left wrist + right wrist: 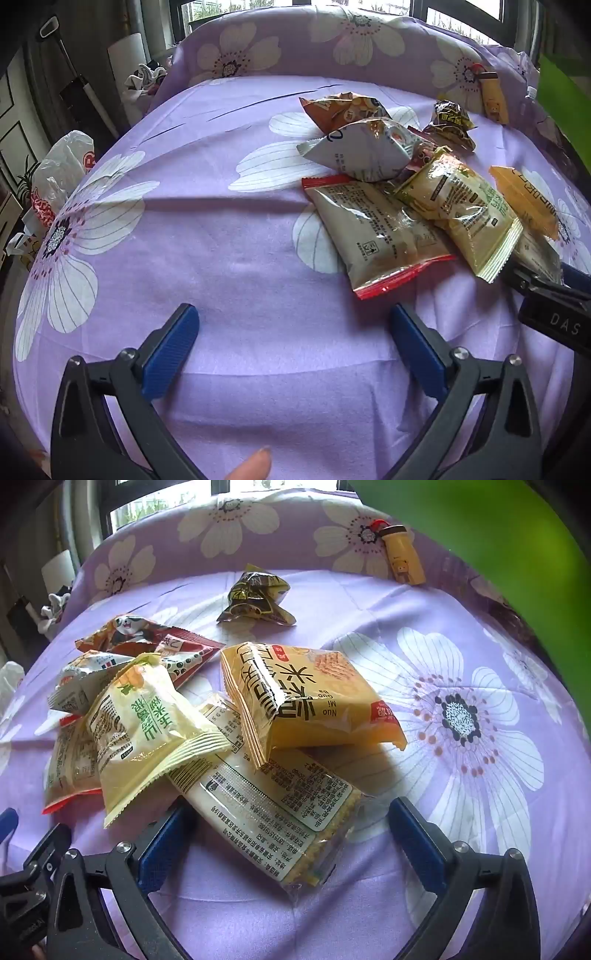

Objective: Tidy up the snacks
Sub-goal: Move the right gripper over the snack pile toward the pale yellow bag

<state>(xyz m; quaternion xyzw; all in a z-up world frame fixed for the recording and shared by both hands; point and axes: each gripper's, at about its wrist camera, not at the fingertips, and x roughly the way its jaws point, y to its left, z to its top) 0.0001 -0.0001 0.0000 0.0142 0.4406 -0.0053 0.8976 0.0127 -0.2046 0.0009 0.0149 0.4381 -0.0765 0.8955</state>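
Overhead, the left gripper (295, 350) hangs with its blue-padded jaws spread wide above bare lilac floral cloth (221, 240), nothing between them. Ahead of it and to its right lies the heap of snacks — a red-edged packet (376, 236) nearest, a pale yellow corn-snack packet (461, 206) lapped over its right side, and a silver-white pouch (362, 151) just beyond. A fingertip (255, 465) shows at the bottom edge of the left wrist view.

Further right, the right gripper (291, 838) also stands open, its jaws flanking the near end of a clear cracker packet (280, 812) with printed white labels; the left pad (159, 853) sits just beside the packet's edge, though contact cannot be told. On the far end of that packet rests an orange rice-cake packet (314, 701), tilted, with the corn-snack packet beside it to the left. Beyond the heap, well apart, a dark crumpled wrapper (255, 598) lies alone, and a small yellow figure (402, 559) leans at the cloth's raised back — ahead and to the right. A blurred green shape (498, 535) fills the upper right corner.
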